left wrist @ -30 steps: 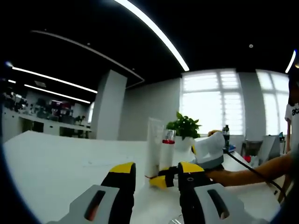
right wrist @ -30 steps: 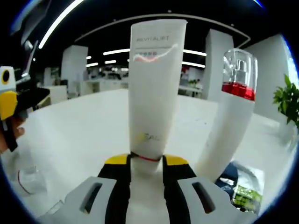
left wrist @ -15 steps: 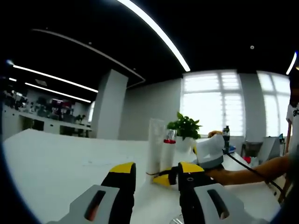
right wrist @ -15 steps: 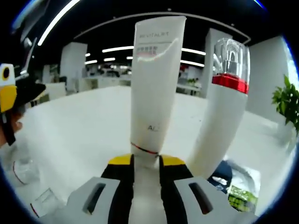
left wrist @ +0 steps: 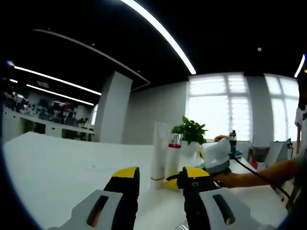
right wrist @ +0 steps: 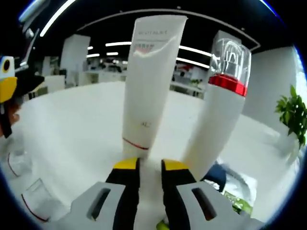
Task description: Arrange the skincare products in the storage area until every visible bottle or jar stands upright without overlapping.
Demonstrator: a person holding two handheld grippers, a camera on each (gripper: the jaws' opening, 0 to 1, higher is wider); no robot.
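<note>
A white tube (right wrist: 146, 81) stands cap-down on the white table (right wrist: 72, 129), with a white pump bottle (right wrist: 216, 124), red-banded under a clear cap, upright just to its right. My right gripper (right wrist: 150, 165) has its jaws close together. The tube's cap sits right at their tips, and whether they still pinch it is unclear. In the left gripper view the tube (left wrist: 159, 149) and bottle (left wrist: 172, 155) stand side by side ahead, and the right gripper (left wrist: 173, 182) is low at their base. My left gripper (left wrist: 160, 176) is open, holding nothing.
A person's arm (left wrist: 249, 177) reaches in from the right behind the right gripper. A potted plant (left wrist: 191, 130) stands beyond the bottles. Clear packaging (right wrist: 36, 206) lies at the lower left, a dark packet (right wrist: 235, 184) at the lower right. The left gripper (right wrist: 7, 91) shows at the left edge.
The right gripper has drawn back, so the tube's cap went from between its jaws to just at their tips. The jaw gap has narrowed. The left gripper has stayed put.
</note>
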